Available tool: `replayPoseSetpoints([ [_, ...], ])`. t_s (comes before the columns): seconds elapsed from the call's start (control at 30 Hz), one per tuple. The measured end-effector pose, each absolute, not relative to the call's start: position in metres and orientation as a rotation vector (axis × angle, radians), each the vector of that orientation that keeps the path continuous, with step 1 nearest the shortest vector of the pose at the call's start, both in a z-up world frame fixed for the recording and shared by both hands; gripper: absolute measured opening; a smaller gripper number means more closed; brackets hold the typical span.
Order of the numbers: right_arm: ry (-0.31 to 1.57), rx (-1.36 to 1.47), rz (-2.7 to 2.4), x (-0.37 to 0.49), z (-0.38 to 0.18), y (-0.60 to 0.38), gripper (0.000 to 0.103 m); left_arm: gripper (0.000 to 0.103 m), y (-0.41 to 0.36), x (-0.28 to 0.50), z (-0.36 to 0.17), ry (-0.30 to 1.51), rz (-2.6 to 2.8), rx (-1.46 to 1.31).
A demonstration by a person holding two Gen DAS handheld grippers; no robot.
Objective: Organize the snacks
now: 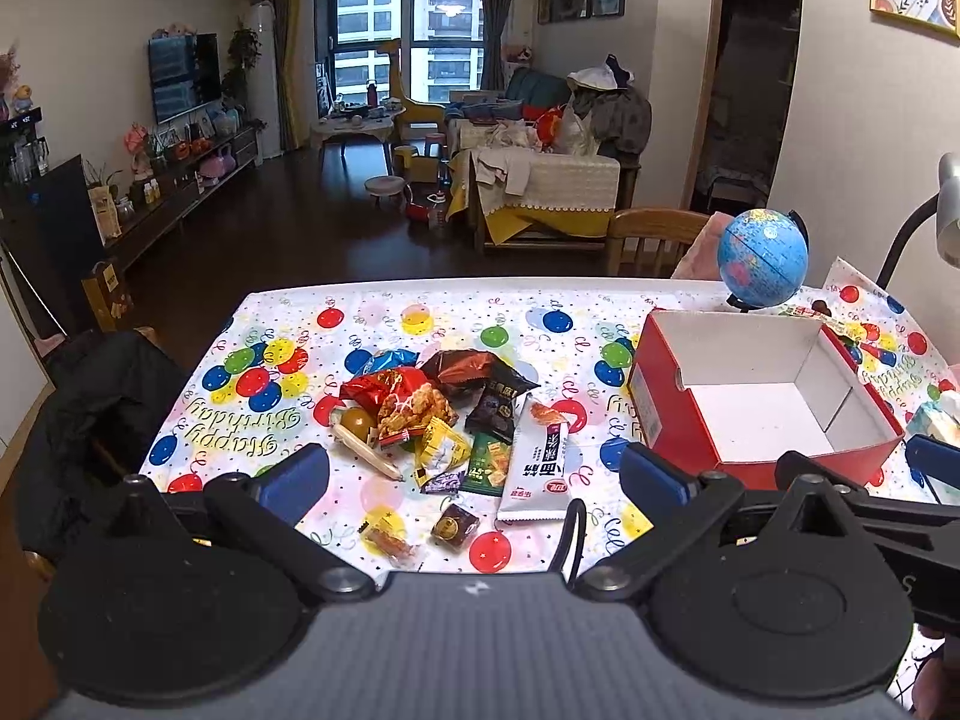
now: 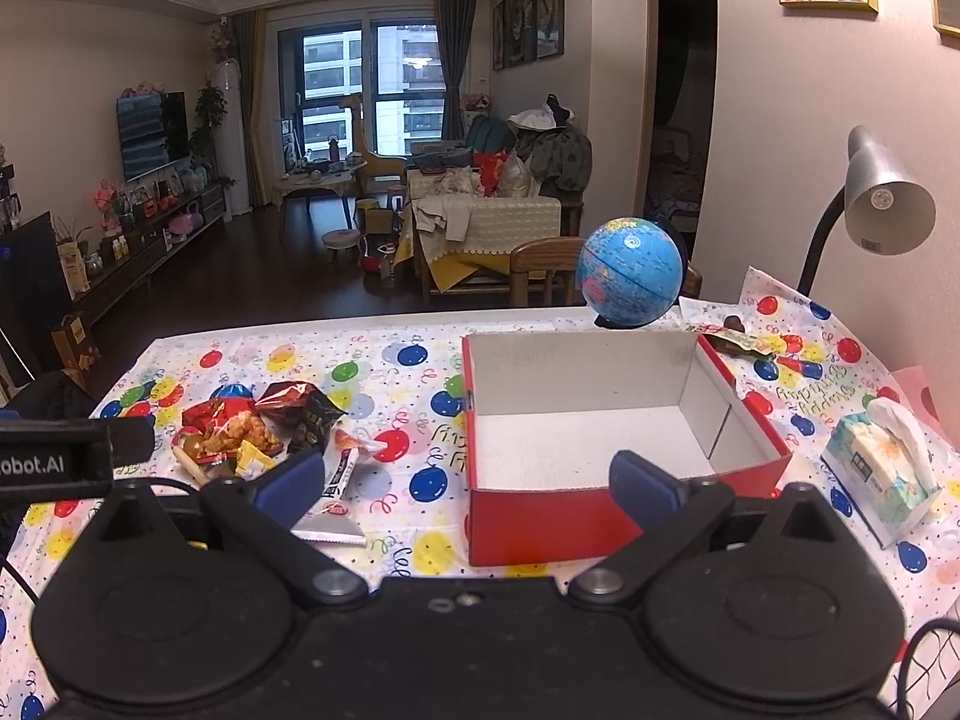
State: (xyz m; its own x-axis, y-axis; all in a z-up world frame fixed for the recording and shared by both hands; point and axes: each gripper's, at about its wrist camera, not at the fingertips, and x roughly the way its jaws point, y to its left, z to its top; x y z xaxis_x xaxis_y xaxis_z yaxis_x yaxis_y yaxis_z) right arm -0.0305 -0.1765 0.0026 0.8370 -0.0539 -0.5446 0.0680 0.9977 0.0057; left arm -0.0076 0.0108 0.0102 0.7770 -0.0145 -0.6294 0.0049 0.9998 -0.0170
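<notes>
A pile of snack packets point(image 1: 438, 414) lies on the balloon-print tablecloth point(image 1: 360, 324), with a long white bar wrapper point(image 1: 537, 462) at its right side and two small packets point(image 1: 420, 531) nearer me. My left gripper point(image 1: 474, 474) hovers open above the near edge of the pile, holding nothing. To the right stands a red cardboard box point(image 1: 672, 420), white inside and empty. In the right wrist view the same red box point(image 2: 522, 522) sits directly ahead, and my right gripper point(image 2: 468, 486) is open over its near left wall. The snack pile point(image 2: 258, 432) lies to the left.
A blue globe point(image 2: 633, 270) stands behind the box. A tissue pack point(image 2: 882, 474) lies at the right, a desk lamp point(image 2: 882, 204) above it. More small items point(image 2: 750, 348) lie by the far right corner. A wooden chair point(image 1: 654, 240) stands beyond the table's far edge.
</notes>
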Motion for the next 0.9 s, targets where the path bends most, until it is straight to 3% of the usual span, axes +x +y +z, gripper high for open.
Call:
replayPoseSetpoints([
  [0.9, 0.571, 0.02, -0.055, -0.0329, 0.002, -0.172, 0.1, 0.103, 0.0175, -0.0066, 0.0064, 0.698, 0.011, -0.029],
])
